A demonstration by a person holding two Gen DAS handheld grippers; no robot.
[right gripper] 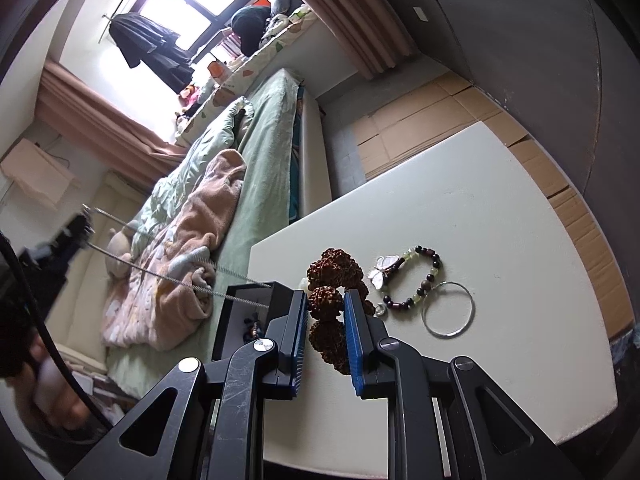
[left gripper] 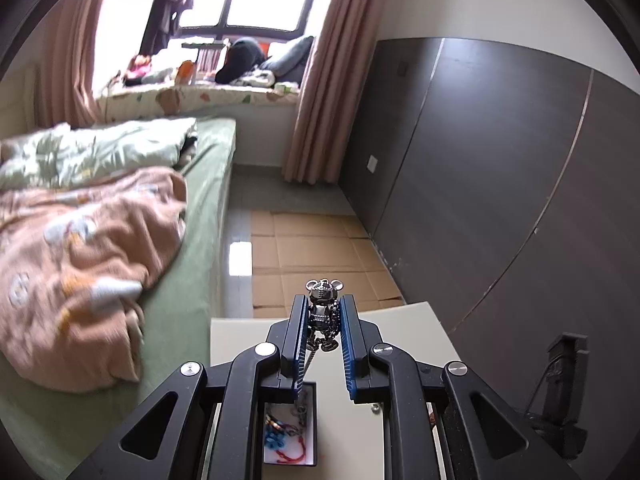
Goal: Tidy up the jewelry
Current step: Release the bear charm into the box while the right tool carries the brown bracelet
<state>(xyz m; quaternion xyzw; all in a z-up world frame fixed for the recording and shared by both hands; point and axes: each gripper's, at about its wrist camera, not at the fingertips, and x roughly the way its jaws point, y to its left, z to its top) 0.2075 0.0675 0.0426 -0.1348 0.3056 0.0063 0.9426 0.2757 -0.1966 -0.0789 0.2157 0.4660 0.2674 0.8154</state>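
Observation:
My left gripper point(left gripper: 324, 308) is shut on a dark metal bear pendant point(left gripper: 323, 312); its chain point(left gripper: 306, 364) hangs down into a black jewelry box point(left gripper: 290, 428) holding blue and red cords on the white table point(left gripper: 248, 344). My right gripper point(right gripper: 325, 306) is shut on a brown rough-bead bracelet point(right gripper: 326, 300) at the table point(right gripper: 480, 208). To its right lie a dark bead bracelet with a white butterfly charm point(right gripper: 412, 276) and a silver bangle point(right gripper: 450, 310). The box point(right gripper: 244, 316) sits left of the right gripper, with the chain point(right gripper: 180, 280) stretched leftwards from it.
A bed with a green sheet and peach blanket point(left gripper: 80, 248) lies left of the table. Flattened cardboard point(left gripper: 316, 252) covers the floor beyond it. A dark panelled wall point(left gripper: 500, 184) runs along the right. A black stand point(left gripper: 560, 380) is at the table's right.

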